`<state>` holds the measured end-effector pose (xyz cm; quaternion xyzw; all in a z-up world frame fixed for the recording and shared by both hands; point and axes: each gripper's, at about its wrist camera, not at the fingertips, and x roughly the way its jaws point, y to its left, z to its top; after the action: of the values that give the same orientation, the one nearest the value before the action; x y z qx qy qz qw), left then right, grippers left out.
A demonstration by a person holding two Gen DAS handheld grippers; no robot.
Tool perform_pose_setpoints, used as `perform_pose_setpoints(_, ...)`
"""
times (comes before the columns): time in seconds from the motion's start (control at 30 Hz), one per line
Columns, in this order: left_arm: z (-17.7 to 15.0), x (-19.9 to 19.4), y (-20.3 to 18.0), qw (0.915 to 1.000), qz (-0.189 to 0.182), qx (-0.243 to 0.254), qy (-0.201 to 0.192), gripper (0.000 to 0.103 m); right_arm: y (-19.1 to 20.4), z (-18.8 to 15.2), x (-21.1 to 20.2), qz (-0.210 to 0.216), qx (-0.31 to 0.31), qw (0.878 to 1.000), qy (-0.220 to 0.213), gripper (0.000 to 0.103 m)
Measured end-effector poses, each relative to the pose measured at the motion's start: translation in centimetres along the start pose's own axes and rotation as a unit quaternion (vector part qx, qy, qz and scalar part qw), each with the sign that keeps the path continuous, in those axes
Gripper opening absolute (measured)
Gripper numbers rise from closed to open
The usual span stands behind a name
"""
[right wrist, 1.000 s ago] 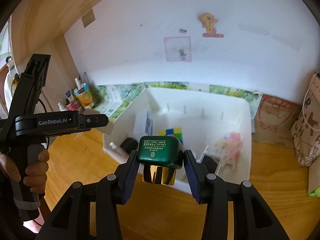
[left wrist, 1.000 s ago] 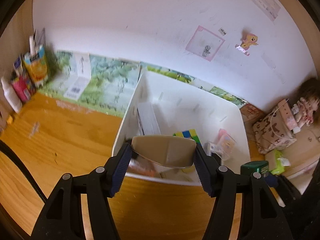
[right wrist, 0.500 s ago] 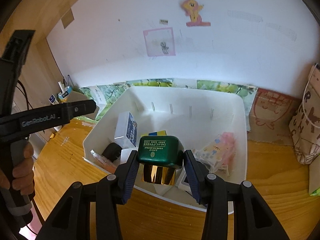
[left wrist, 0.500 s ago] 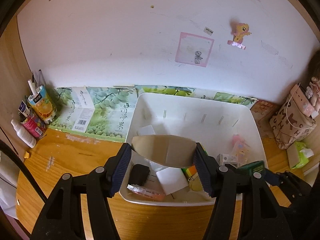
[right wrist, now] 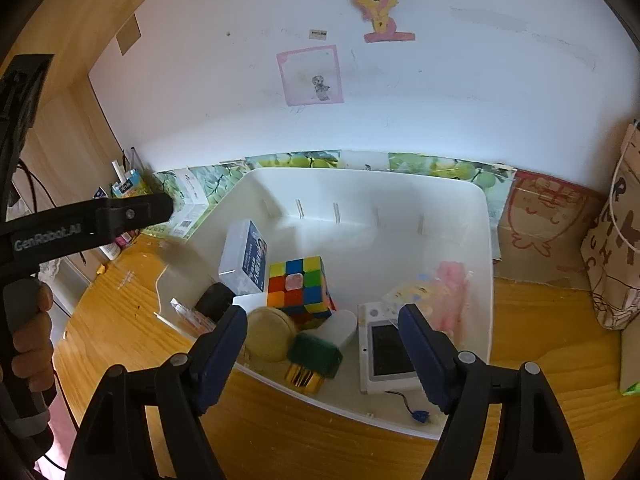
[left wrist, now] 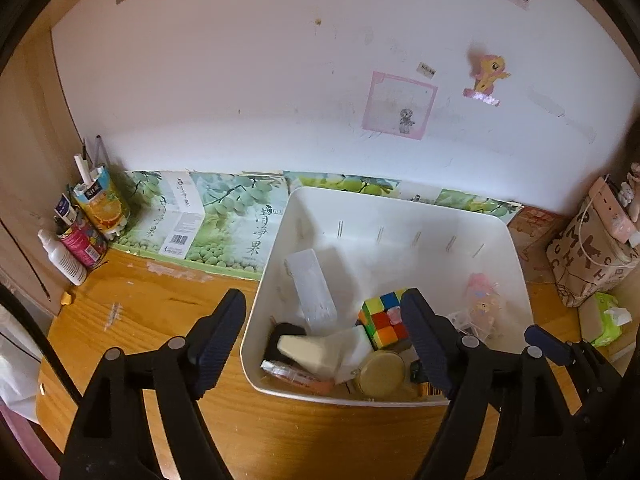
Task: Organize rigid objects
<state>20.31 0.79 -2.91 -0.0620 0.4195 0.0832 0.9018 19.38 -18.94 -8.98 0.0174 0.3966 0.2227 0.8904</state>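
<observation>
- Smooth white plastic bin (left wrist: 516, 280) on the wooden worktop (left wrist: 160, 312) holds the glossy cube (right wrist: 298, 286), beige wedge (left wrist: 304, 350) and green-capped gold box (right wrist: 314, 360).
- My left claw (left wrist: 326, 338) and right claw (right wrist: 322, 344) have just been opening: both wide, empty, nothing between them.

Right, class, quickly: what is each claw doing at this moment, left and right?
Left claw: open, just released, holding nothing; beige piece lies in the white bin.
Right claw: open, just released; green box in the bin.
</observation>
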Motion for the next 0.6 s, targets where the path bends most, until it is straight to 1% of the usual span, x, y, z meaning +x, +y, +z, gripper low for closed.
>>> perform_pose_setpoints(0.1,-0.7,-1.2,0.0,0.9999,0.007,-0.006,-0.003,0.09,-0.2,-0.1,-1.2,0.003,0.006,1.0,-0.012,0.081)
perform_pose_setpoints(0.23,-1.8,-2.7,0.0,0.9999,0.007,-0.01,0.003,0.092,-0.1,-0.3,-3.0,0.013,0.021,1.0,-0.018,0.082)
perform_pose_setpoints(0.43,-4.4,-4.9,0.2,0.9997,0.007,-0.019,0.012,0.095,0.1,-1.5,-6.4,0.022,0.054,0.998,-0.022,0.083)
perform_pose_setpoints(0.47,-5.1,-5.4,0.3,0.9996,0.002,-0.023,0.016,0.096,0.1,-1.8,-7.1,0.022,0.063,0.998,-0.021,0.084)
perform_pose_setpoints(0.5,-5.6,-5.7,0.3,0.9995,-0.008,-0.025,0.018,0.097,0.1,-2.0,-7.6,0.02,0.069,0.997,-0.02,0.085)
perform_pose_setpoints(0.57,-6.6,-6.5,0.5,0.9991,-0.023,-0.032,0.016,0.099,0.1,-2.6,-8.6,0.017,0.082,0.996,-0.019,0.092)
perform_pose_setpoints(0.6,-7.0,-6.9,0.6,0.999,-0.025,-0.034,0.014,0.099,0.3,-3.0,-9.1,0.013,0.084,0.996,-0.019,0.094)
